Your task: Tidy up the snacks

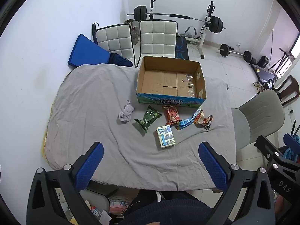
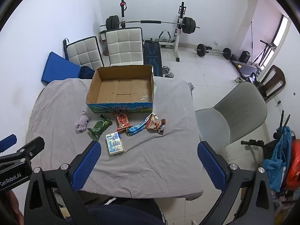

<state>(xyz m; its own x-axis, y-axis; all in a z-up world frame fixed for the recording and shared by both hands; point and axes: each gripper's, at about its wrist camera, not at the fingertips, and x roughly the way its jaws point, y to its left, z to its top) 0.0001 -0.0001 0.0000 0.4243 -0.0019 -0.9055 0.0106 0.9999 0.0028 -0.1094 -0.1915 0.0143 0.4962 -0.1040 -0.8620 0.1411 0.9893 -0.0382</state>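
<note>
1. The left gripper [image 1: 151, 166], black-framed with blue ribbed pads, hangs over the near edge of the grey-clothed table [image 1: 90, 135]; its jaws stand wide apart and hold nothing.
2. The right gripper [image 2: 149, 166], of the same build, hangs beside it over the same near edge, jaws likewise spread wide and empty.
3. Nearest the grippers lies a pale cream rectangular snack box with blue print [image 1: 166, 136], flat on the cloth, on the near side of the open brown cardboard box with a blue printed front [image 1: 171, 101].
4. A dark green snack packet [image 1: 147, 120] lies near that cardboard box, in front of its left corner.
5. A red snack packet [image 1: 171, 114] lies just in front of the cardboard box, to the right of the green one.
6. A blue wrapper [image 1: 188, 120] and an orange-and-white printed packet [image 1: 203, 120] lie touching each other in front of the cardboard box's right corner.
7. A crumpled lilac cloth [image 1: 126, 114] sits to the left of the green packet, apart from it.
8. The cardboard box interior holds no snacks.
9. Two white quilted chairs [image 1: 157, 37] stand behind the cardboard box; a grey shell chair [image 1: 260, 114] stands to its right.
</note>
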